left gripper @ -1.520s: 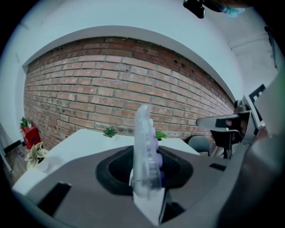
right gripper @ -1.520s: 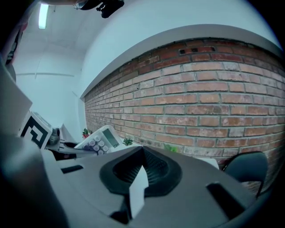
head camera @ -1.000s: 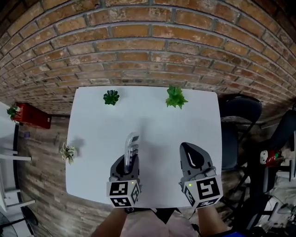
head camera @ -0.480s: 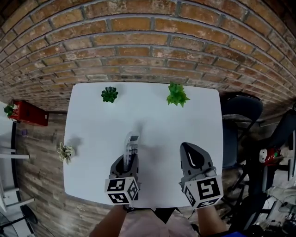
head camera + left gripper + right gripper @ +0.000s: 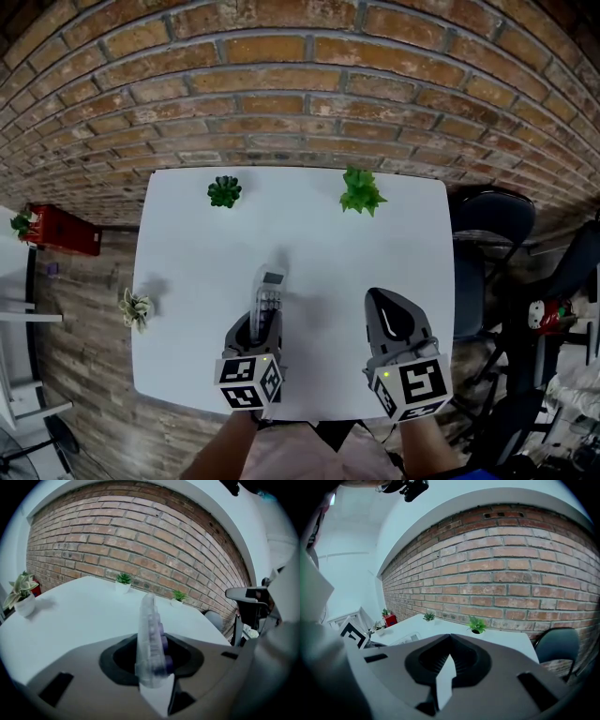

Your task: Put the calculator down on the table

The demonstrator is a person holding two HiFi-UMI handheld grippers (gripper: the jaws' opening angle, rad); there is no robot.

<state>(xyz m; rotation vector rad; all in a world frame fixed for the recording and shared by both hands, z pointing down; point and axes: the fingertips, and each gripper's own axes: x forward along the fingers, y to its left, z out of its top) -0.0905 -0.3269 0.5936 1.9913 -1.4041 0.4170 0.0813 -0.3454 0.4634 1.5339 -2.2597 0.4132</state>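
Observation:
A clear, slim calculator (image 5: 267, 292) with purple keys stands on its edge between the jaws of my left gripper (image 5: 265, 321), low over the white table (image 5: 197, 253) near its front. In the left gripper view the calculator (image 5: 150, 630) rises upright from between the jaws of that gripper (image 5: 152, 670). The jaws have just been opening a little, with the calculator still held between them. My right gripper (image 5: 382, 302) hovers to its right, shut with nothing in it; its tips meet in the right gripper view (image 5: 449, 641).
Two small green plants (image 5: 225, 192) (image 5: 358, 194) stand at the table's far edge by the brick wall. A third plant (image 5: 138, 307) sits at the left edge. A dark chair (image 5: 487, 225) is beside the table on the right, a red box (image 5: 64, 232) on the left.
The left gripper has sunk toward the table with the calculator and rolled slightly. The right gripper has stayed where it was.

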